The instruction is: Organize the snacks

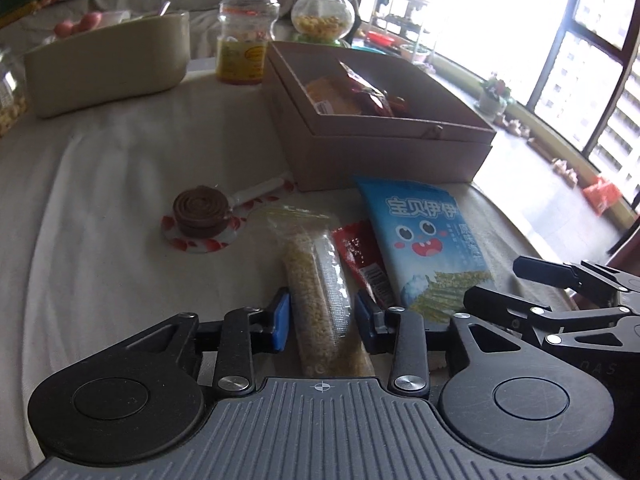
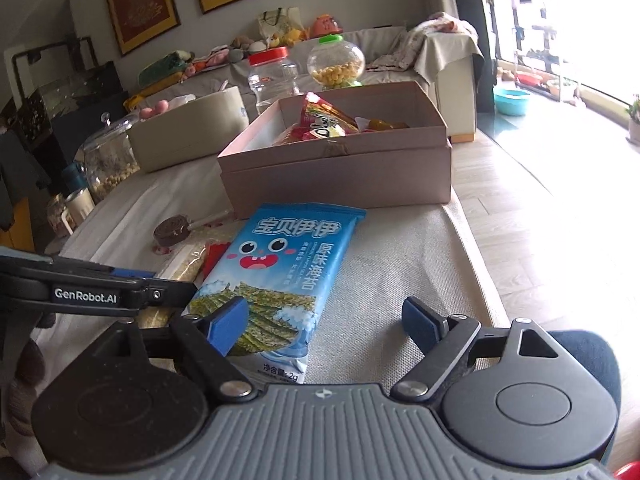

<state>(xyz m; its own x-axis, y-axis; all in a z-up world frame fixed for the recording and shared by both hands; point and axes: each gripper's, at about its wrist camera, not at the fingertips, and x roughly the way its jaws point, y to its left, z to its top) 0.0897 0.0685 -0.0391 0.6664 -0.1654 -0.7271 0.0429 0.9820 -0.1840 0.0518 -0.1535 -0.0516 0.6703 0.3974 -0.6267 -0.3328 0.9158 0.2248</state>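
Observation:
My left gripper (image 1: 322,320) is open, its blue pads on either side of a clear packet of yellow grain bar (image 1: 322,280) lying on the cloth. To its right lie a small red sachet (image 1: 362,258) and a blue seaweed packet (image 1: 430,240). A brown lollipop (image 1: 200,210) in its wrapper lies to the left. My right gripper (image 2: 324,326) is open over the near end of the blue seaweed packet (image 2: 276,268). The brown cardboard box (image 1: 384,152) beyond holds red and orange snack bags (image 2: 324,124).
A red-lidded plastic jar (image 1: 246,32), a round jar of yellow balls (image 1: 322,14) and a beige tub (image 1: 108,64) stand behind the box. A glass jar (image 2: 108,160) stands at the left. The table edge (image 2: 476,264) runs down the right, with floor beyond.

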